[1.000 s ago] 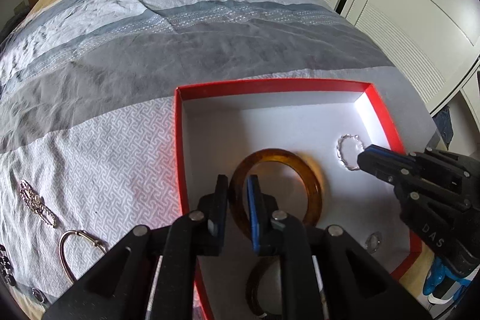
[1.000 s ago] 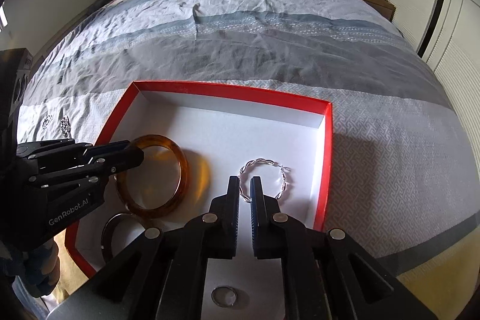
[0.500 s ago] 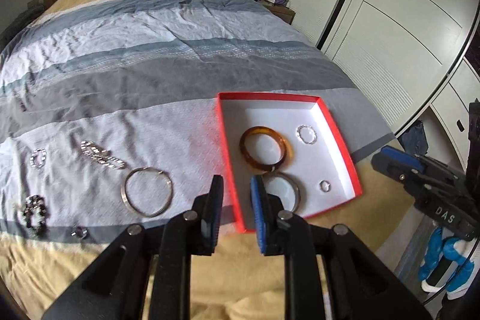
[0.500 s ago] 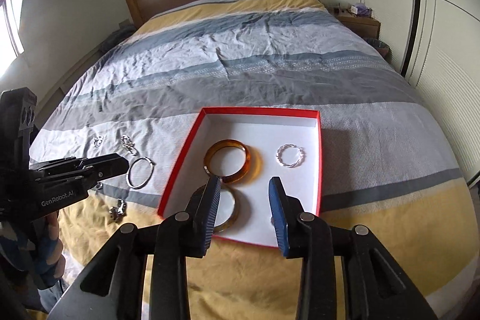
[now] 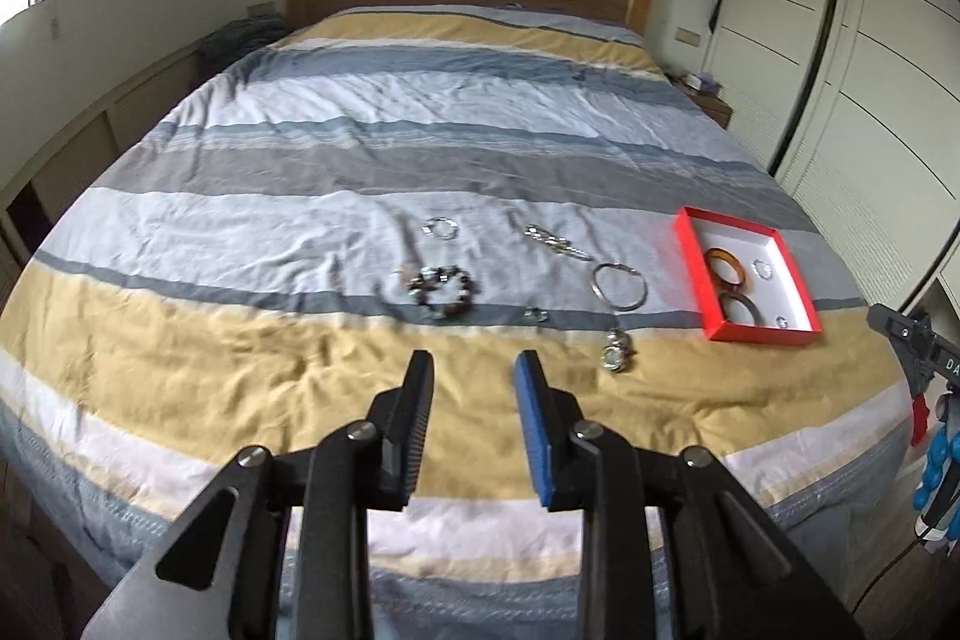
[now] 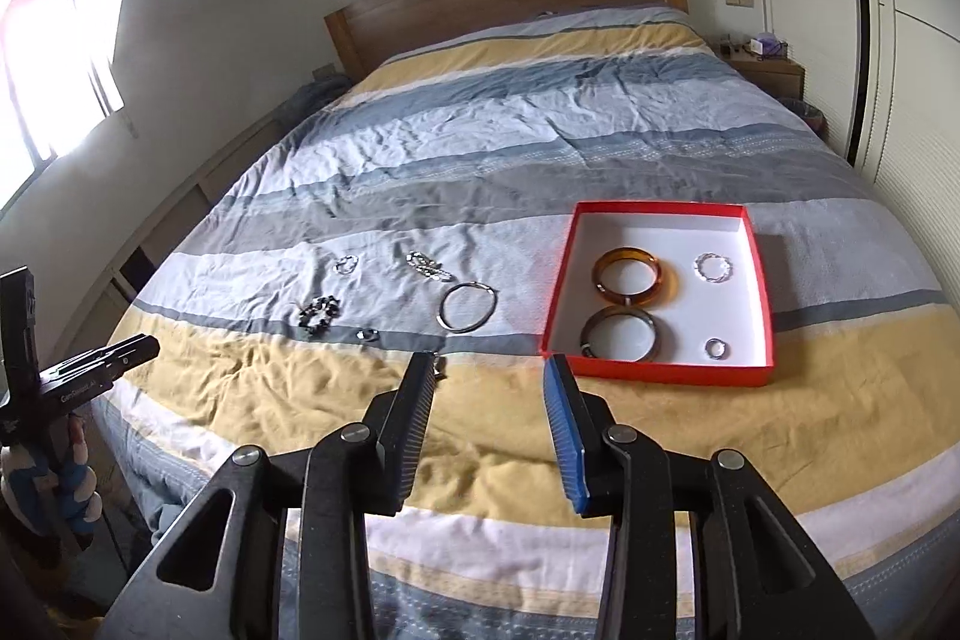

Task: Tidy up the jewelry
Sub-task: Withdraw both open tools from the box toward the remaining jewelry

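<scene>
Both grippers hang above the foot of the bed (image 6: 540, 148), fingers spread wide and empty: the left gripper (image 5: 474, 400) and the right gripper (image 6: 489, 394). The left's body reads "GenRobot.AI" in the right view. The red box (image 6: 660, 373) holds an amber bangle (image 6: 635, 276), dark bangle (image 6: 624, 334), twisted ring (image 6: 713, 268) and small ring (image 6: 716, 348). Left of the box lie a silver hoop (image 6: 468, 315), chain (image 6: 429, 266) and beaded bracelet (image 6: 319, 314).

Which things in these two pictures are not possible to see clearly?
- Pendant: right wrist view, mostly behind the right gripper; left wrist view shows it whole.
- Small ring in the red box: too small for detail.
- Right gripper, left wrist view: cut by the edge.
</scene>
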